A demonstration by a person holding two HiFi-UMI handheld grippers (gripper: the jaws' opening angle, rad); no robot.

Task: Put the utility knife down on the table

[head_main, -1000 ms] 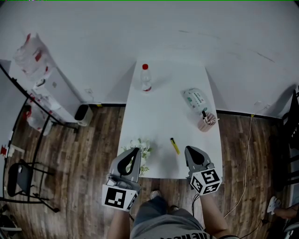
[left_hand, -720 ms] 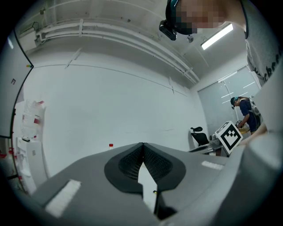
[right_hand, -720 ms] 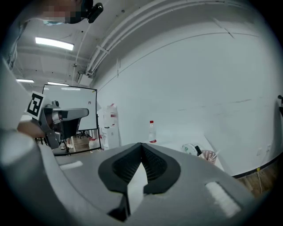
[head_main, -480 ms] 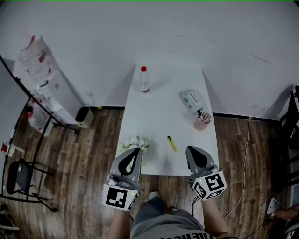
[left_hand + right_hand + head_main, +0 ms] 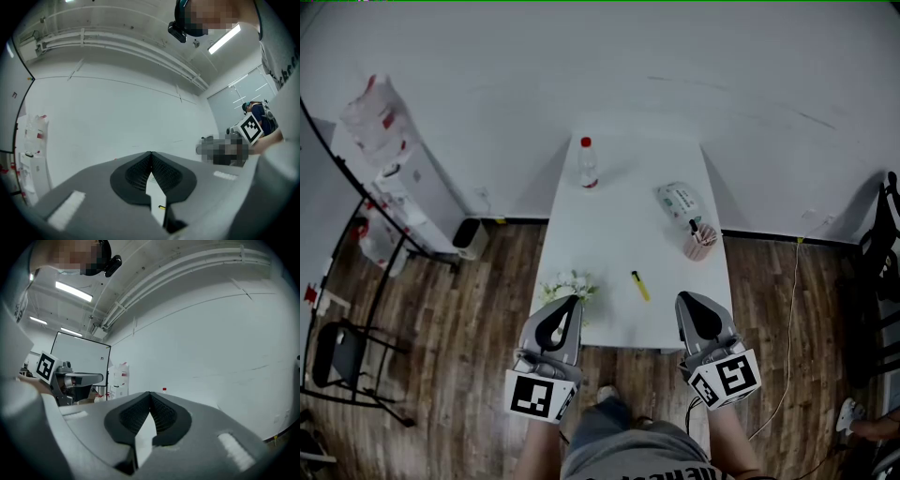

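Observation:
The yellow utility knife (image 5: 639, 285) lies flat on the white table (image 5: 619, 225), near its front edge, with nothing touching it. My left gripper (image 5: 565, 302) is held at the table's front left, its jaws pressed together and empty. At the front right, my right gripper (image 5: 685, 299) is likewise shut and empty, a short way right of the knife. In the left gripper view the left gripper (image 5: 150, 157) shows closed jaws, and a sliver of the yellow knife (image 5: 161, 206) shows through the slit below. The right gripper (image 5: 150, 397) in its own view is closed on nothing.
A clear bottle with a red cap (image 5: 588, 164) stands at the table's far left. A wipes packet (image 5: 679, 200) and a pink pen cup (image 5: 700, 242) sit on the right side. White flowers (image 5: 567, 286) lie by the left gripper. A rack with bags (image 5: 389, 178) and a chair (image 5: 337, 361) stand on the left.
Both grippers have drawn back a little toward the person and the view has shifted, so the table sits slightly farther off. The knife stays where it lies.

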